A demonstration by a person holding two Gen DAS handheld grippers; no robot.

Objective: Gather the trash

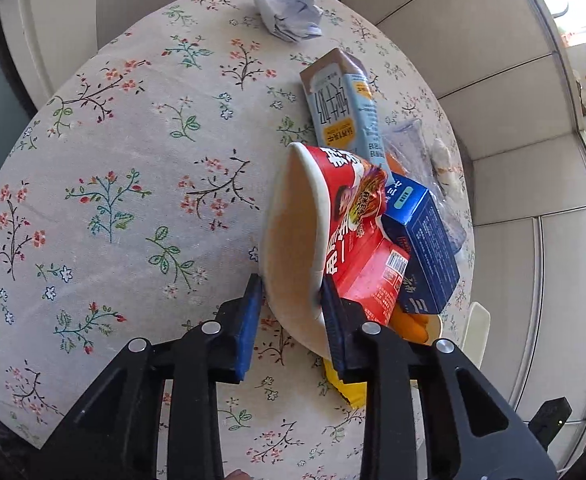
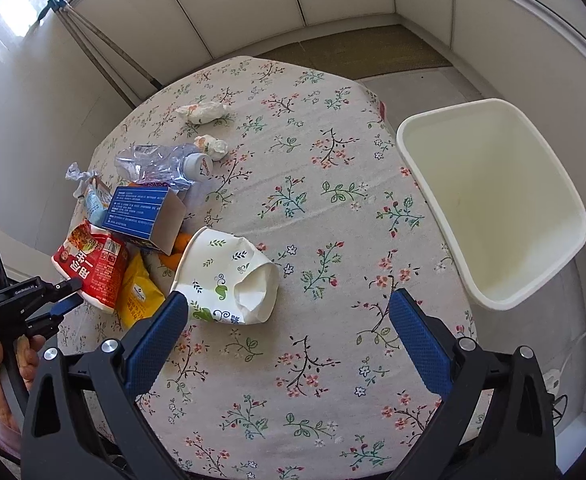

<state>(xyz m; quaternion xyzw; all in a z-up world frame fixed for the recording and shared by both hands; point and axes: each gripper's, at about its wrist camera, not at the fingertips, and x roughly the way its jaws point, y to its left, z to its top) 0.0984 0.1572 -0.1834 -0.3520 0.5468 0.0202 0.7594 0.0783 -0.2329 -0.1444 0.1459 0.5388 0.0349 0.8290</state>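
A red noodle cup (image 1: 333,236) lies on its side on the floral table; it also shows in the right wrist view (image 2: 93,268). My left gripper (image 1: 293,300) has its fingers astride the cup's rim, one inside and one outside, with a gap still showing. The left gripper also shows in the right wrist view (image 2: 63,300). My right gripper (image 2: 289,312) is wide open and empty above the table, just right of a crushed floral paper cup (image 2: 229,276). A white bin (image 2: 493,200) stands off the table's right edge.
A blue box (image 2: 145,212), a yellow packet (image 2: 137,296), a crushed plastic bottle (image 2: 161,164), a milk carton (image 1: 345,108) and orange peel (image 1: 411,326) crowd around the noodle cup. Crumpled paper (image 1: 293,8) and two tissue wads (image 2: 203,112) lie farther off.
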